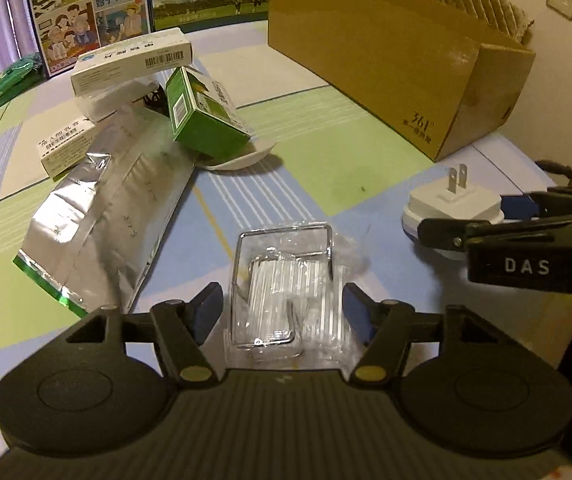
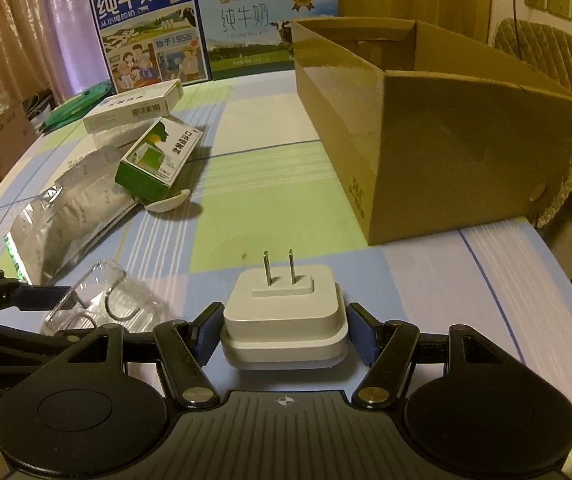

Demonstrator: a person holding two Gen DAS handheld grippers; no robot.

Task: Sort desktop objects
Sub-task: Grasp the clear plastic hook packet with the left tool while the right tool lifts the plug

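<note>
Sorting looks to be at its beginning, I judge, because most objects lie loose on the checked tablecloth (image 2: pixel 270 184) and the part of the inside of the cardboard box (image 2: pixel 426 128) that can be seen, in the upper right of the right wrist view, shows nothing in it. The right gripper (image 2: pixel 284 330) has its blue pads on both sides of the white plug adapter (image 2: pixel 284 308), low in the middle of that frame, its two prongs pointing up; the pads seem to touch it, but I cannot tell if they press it or only stand beside it. The left gripper (image 1: pixel 282 312) is open around a clear plastic packet with a wire hook (image 1: pixel 286 296), low in the middle of the left wrist view, and gaps show between pads and packet. In the upper left of the left wrist view a heap waits: a silver foil pouch (image 1: pixel 114 216), a green carton (image 1: pixel 202 116) leaning on a white spoon (image 1: pixel 242 158), and a white box with barcode (image 1: pixel 130 60). Two milk cartons (image 2: pixel 150 28) stand at the far edge. If the box is the goal, nearly everything is left to move.
</note>
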